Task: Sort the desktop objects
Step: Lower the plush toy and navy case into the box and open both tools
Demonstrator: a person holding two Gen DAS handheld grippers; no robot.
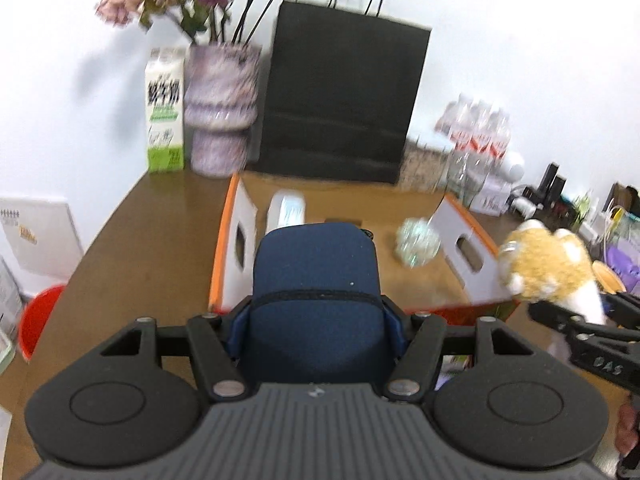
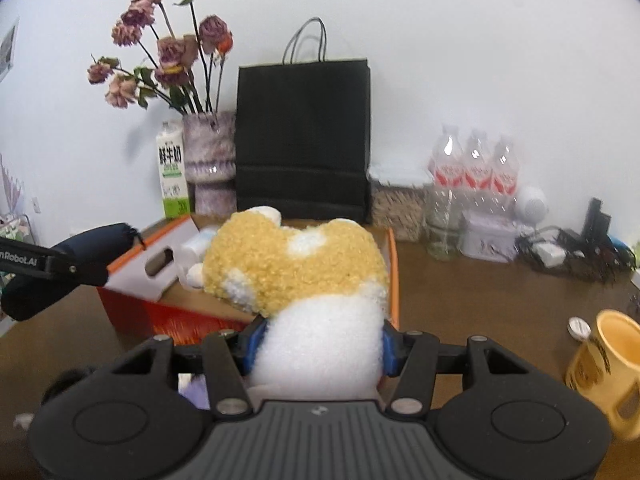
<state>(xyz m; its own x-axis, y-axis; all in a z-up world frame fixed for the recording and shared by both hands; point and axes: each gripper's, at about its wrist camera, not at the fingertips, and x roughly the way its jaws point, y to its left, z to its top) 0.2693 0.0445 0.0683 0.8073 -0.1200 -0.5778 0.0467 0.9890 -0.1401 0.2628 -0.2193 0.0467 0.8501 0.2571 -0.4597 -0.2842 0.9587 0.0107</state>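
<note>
Navy fabric pouch [image 1: 316, 280] sits clamped between the left gripper [image 1: 316, 316] pads, raised above the near edge of the open orange-and-white cardboard box [image 1: 236, 216]. Just right of it, the right gripper [image 2: 320, 344] squeezes the white underside of a tan-and-white plush toy [image 2: 296, 264], lifted over the box's near right corner. Inside the box lie a white tissue pack [image 1: 286, 208] and a shiny ball [image 1: 416, 242]. Behind it, along the desk's [image 2: 480, 292] back edge, stand a black paper bag [image 2: 302, 140], a vase of dried roses [image 2: 208, 164] and a milk carton [image 2: 172, 172]. 3 water bottles [image 2: 476, 172] stand right of the bag, a yellow mug [image 2: 608, 364] nearer.

bright even light | motion blur throughout | fisheye bending at edges
</note>
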